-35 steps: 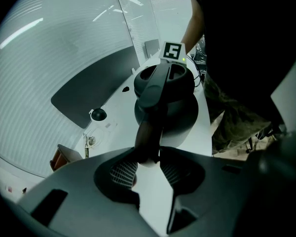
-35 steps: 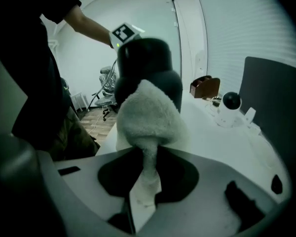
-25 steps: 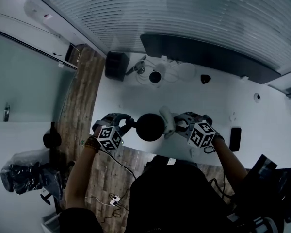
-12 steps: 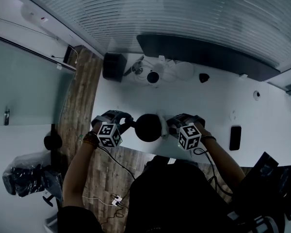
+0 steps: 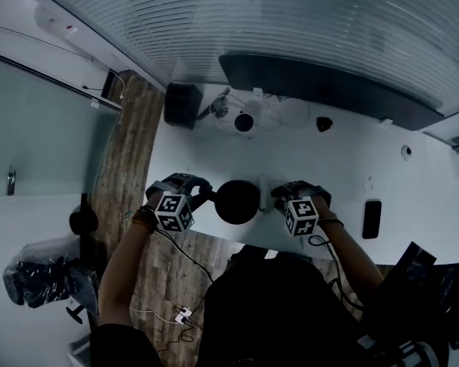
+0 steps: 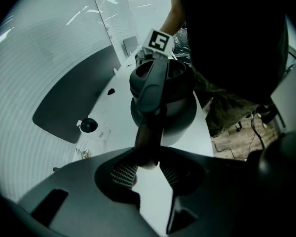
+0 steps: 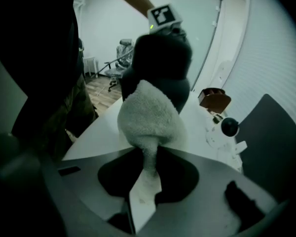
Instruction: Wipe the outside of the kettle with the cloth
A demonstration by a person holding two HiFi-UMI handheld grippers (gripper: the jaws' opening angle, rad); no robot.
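Gripping the kettle (image 5: 237, 201) by its handle (image 6: 149, 113) with the left claw (image 6: 143, 171), jaws closing tight on the handle's lower end. Pinching the cloth (image 7: 150, 116) by its tail in the right claw (image 7: 147, 176), jaws clamping narrow on it, and pushing the bunched cloth against the kettle's side opposite the handle, seemingly touching, judging by the dim right gripper view. Steadying the kettle upright on the white surface (image 5: 333, 170), near its front edge, between both claws.
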